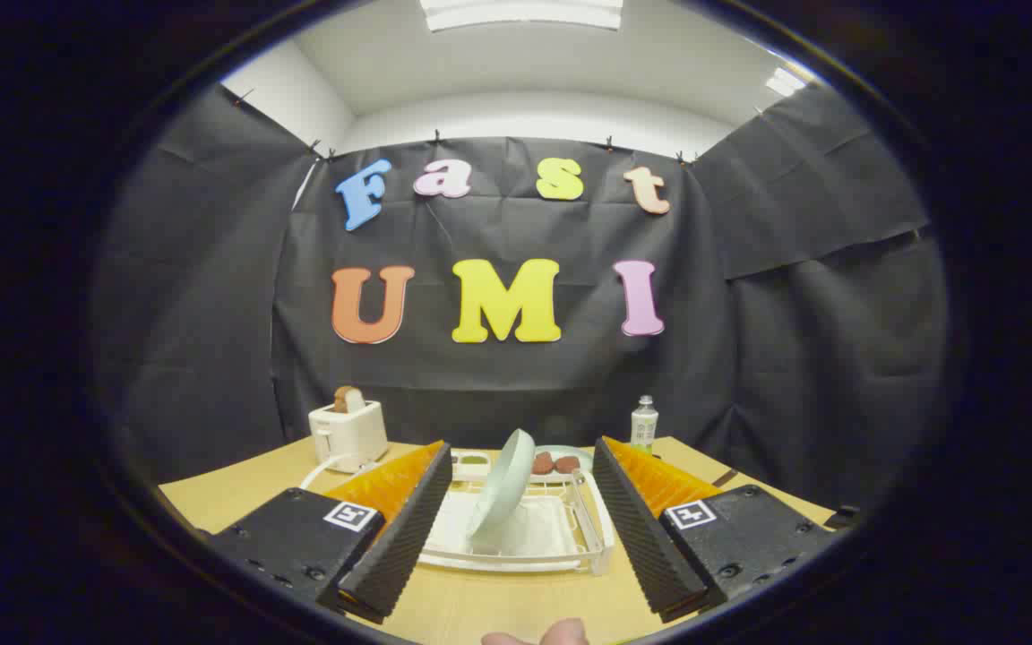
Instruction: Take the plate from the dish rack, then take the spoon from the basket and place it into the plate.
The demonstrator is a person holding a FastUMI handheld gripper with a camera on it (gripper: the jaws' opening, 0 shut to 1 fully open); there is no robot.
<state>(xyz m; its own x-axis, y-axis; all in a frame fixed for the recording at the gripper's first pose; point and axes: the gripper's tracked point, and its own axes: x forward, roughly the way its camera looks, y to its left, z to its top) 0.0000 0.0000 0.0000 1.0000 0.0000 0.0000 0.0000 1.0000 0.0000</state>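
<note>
On a booth table, a hand-held gripper (516, 528) faces a pale plate (503, 488) leaning in a white dish rack (516, 560).

Its fingers are spread wide with nothing between them, and the plate stands just ahead, framed by the gap. By these signs the task has barely begun: plate untaken, spoon to follow. What may be the basket lies beyond the rack, too small to tell. A toaster (348, 434) stands far left, a bottle (644, 423) far right.
</note>
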